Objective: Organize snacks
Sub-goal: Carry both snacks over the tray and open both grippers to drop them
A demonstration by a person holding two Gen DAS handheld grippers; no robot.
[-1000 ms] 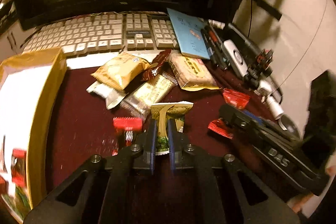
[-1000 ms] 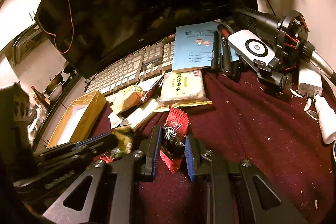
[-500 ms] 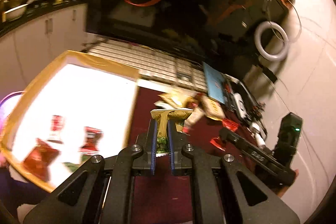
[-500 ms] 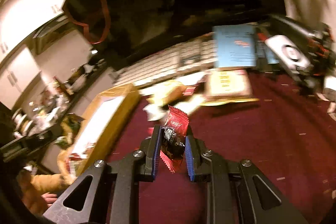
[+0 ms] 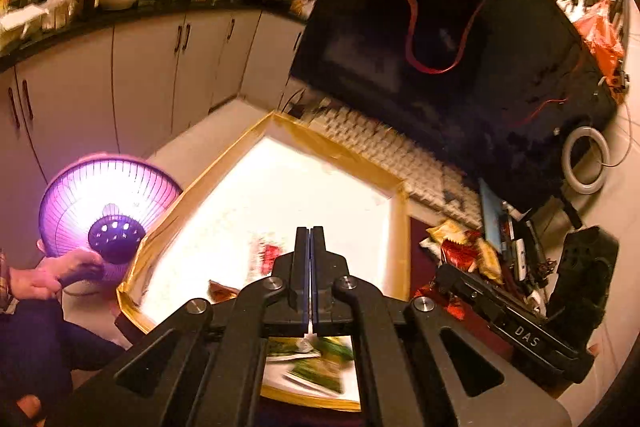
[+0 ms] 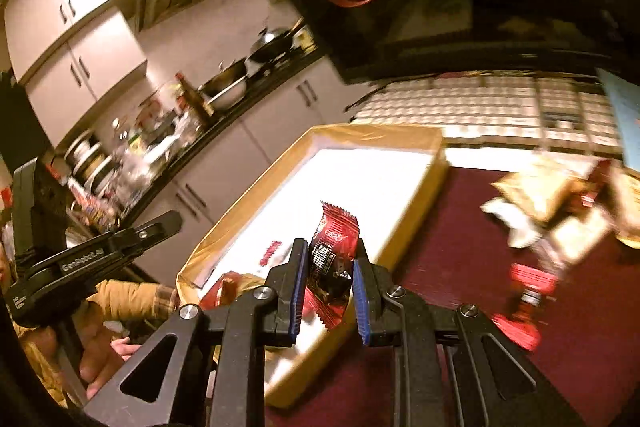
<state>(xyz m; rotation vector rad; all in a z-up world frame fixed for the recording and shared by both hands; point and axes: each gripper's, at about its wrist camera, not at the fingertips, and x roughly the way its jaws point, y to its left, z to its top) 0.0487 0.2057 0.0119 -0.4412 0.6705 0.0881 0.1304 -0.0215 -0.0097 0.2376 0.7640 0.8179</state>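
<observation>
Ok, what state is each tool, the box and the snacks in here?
left tool: shut, nothing between its tips.
right tool: shut on red candy packet, over the box.
box: open, several packets inside.
green packet: lying in the box, blurred.
snack pile: loose on the cloth, outside the box.
</observation>
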